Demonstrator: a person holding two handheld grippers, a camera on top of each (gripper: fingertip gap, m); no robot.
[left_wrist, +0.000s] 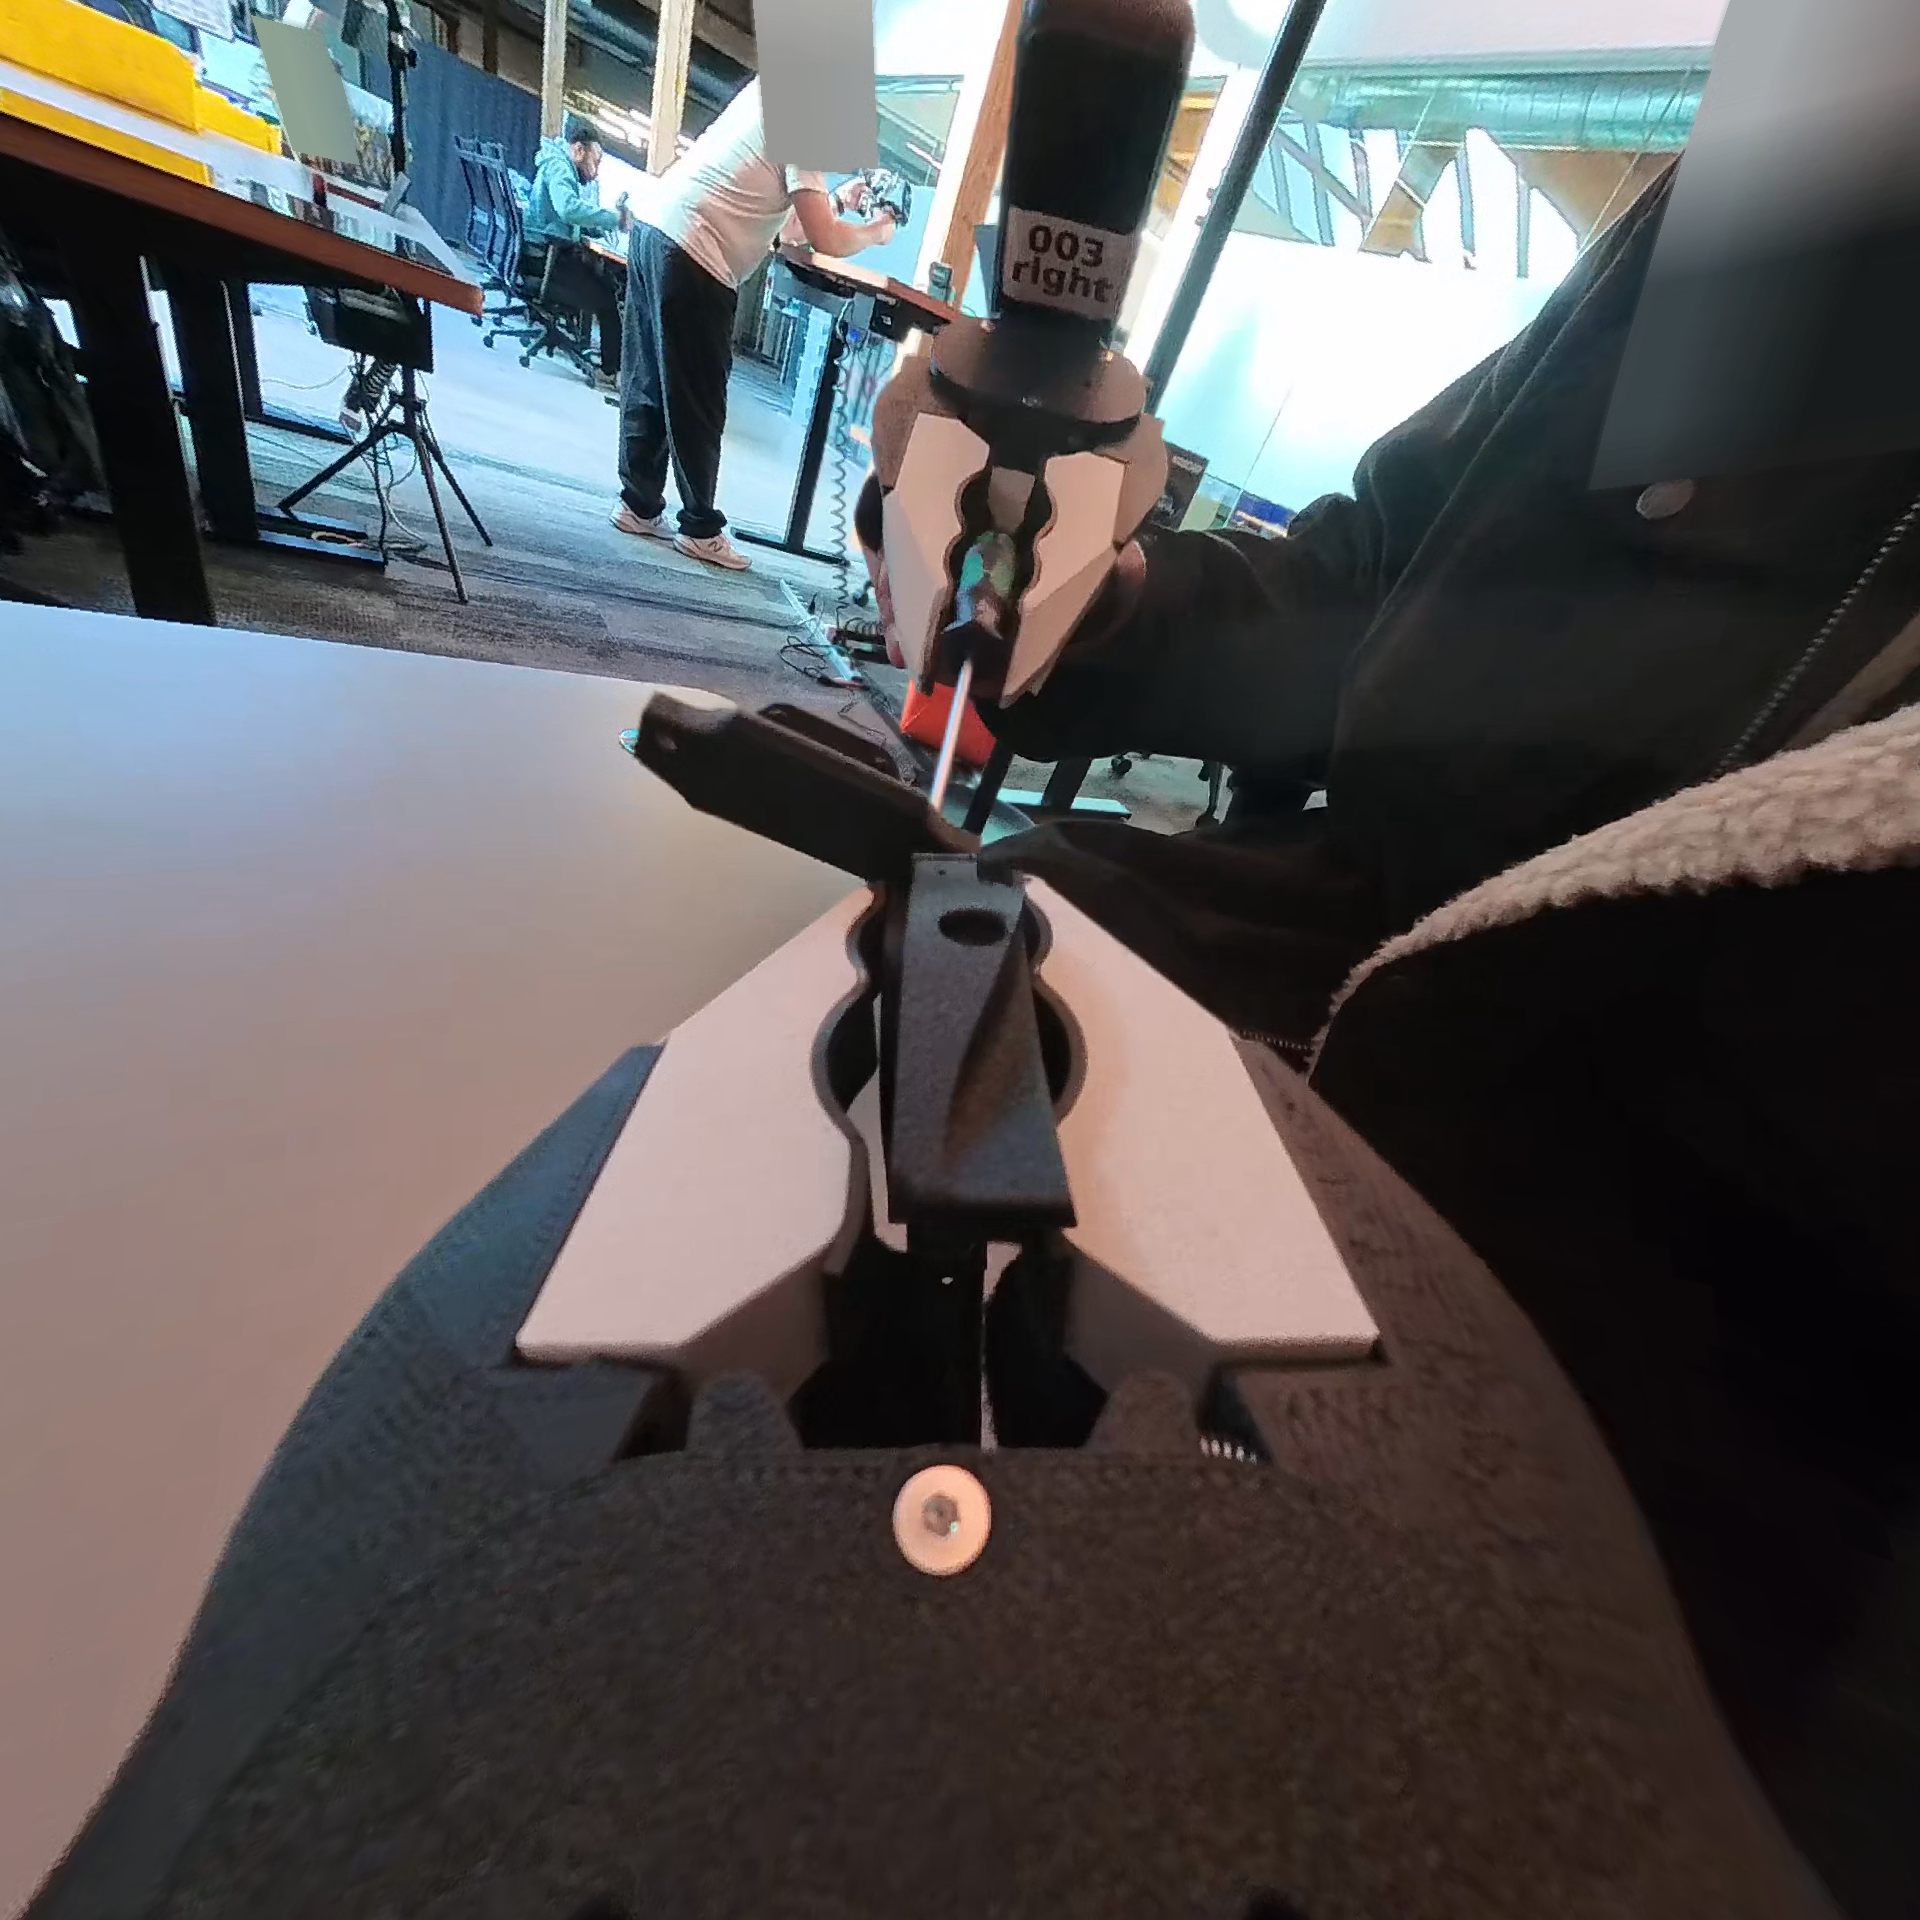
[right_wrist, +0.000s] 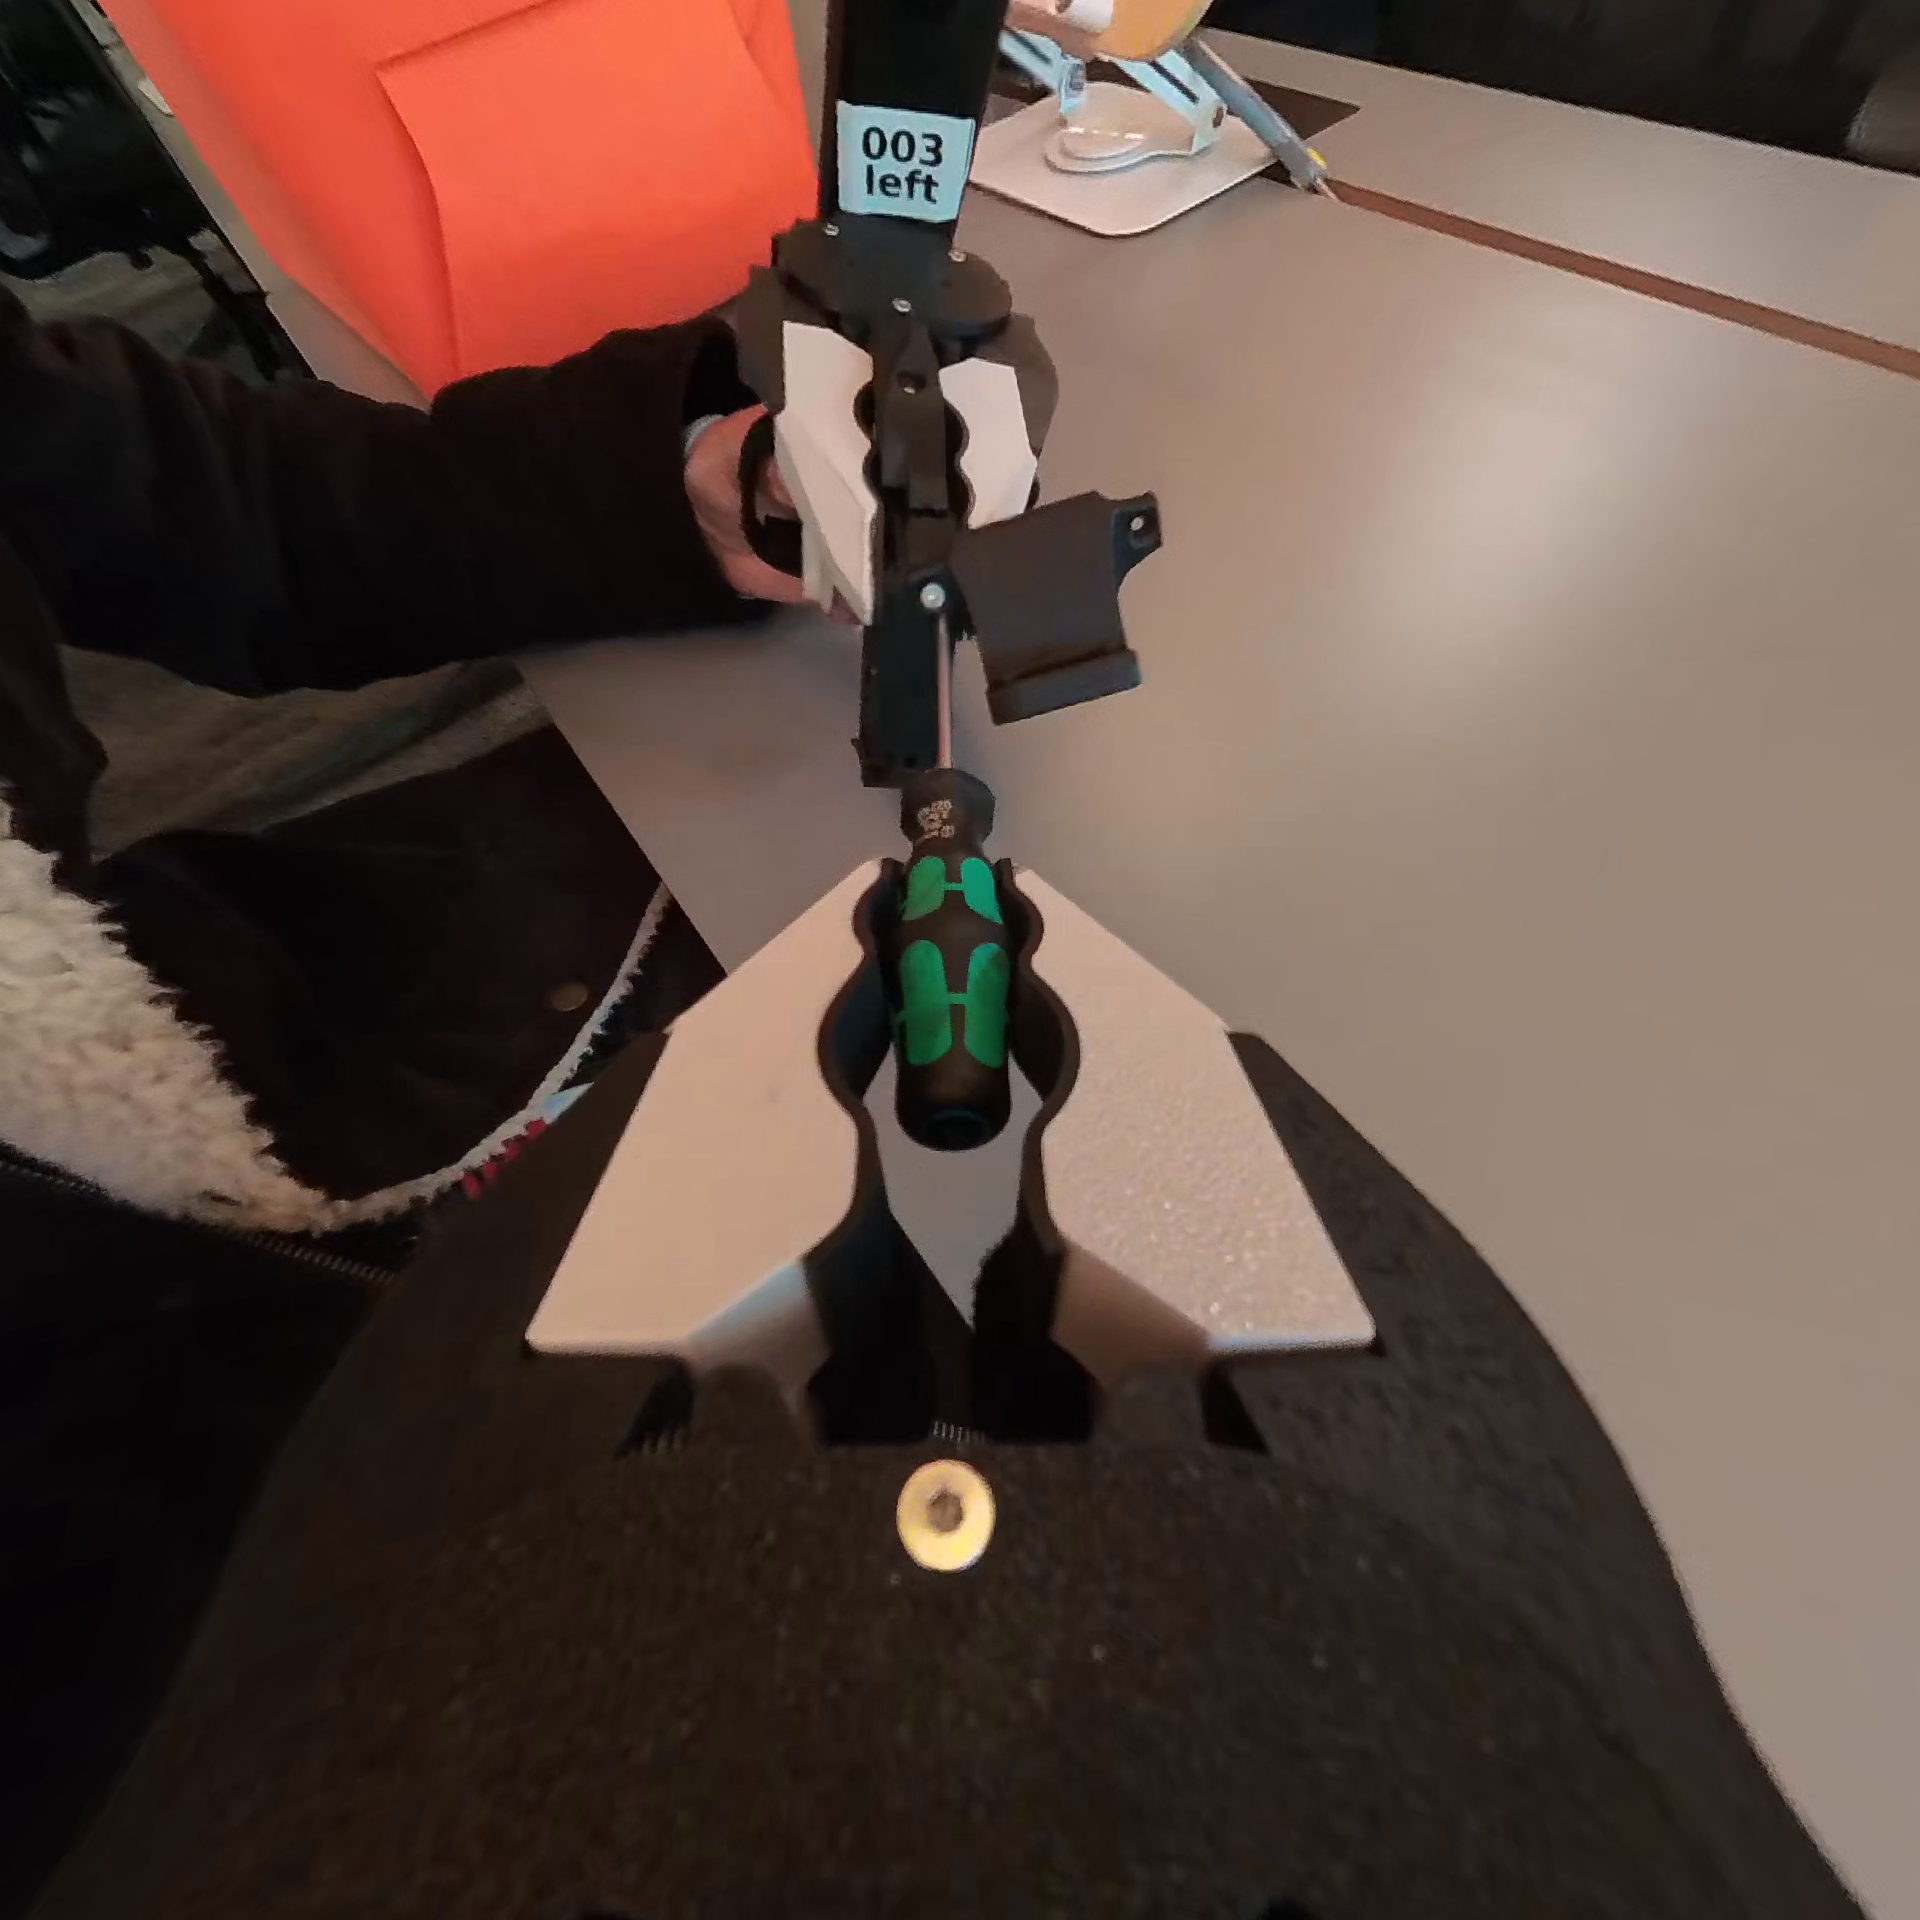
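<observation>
My left gripper (left_wrist: 951, 914) is shut on a black 3D-printed bracket (left_wrist: 966, 1049). The bracket's wider arm (left_wrist: 769, 769) sticks out to the left past the fingertips. My right gripper (right_wrist: 951, 883) is shut on a black and green screwdriver (right_wrist: 951, 997). The screwdriver's steel shaft (right_wrist: 943, 686) points forward and its tip sits at a silver screw (right_wrist: 932, 596) on the bracket (right_wrist: 1049, 603). In the left wrist view the right gripper (left_wrist: 982, 623) comes down from above with the screwdriver (left_wrist: 982, 582), and the shaft meets the bracket's far end. In the right wrist view the left gripper (right_wrist: 904, 582) faces me.
A grey table (right_wrist: 1455, 831) lies under both grippers, with a white stand (right_wrist: 1122, 145) at its far side. An orange chair (right_wrist: 520, 177) is behind the left gripper. My dark sleeves (left_wrist: 1455, 644) reach in from the right. A person (left_wrist: 707, 312) stands among desks beyond. There is about 9 centimetres between the tips of the two grippers.
</observation>
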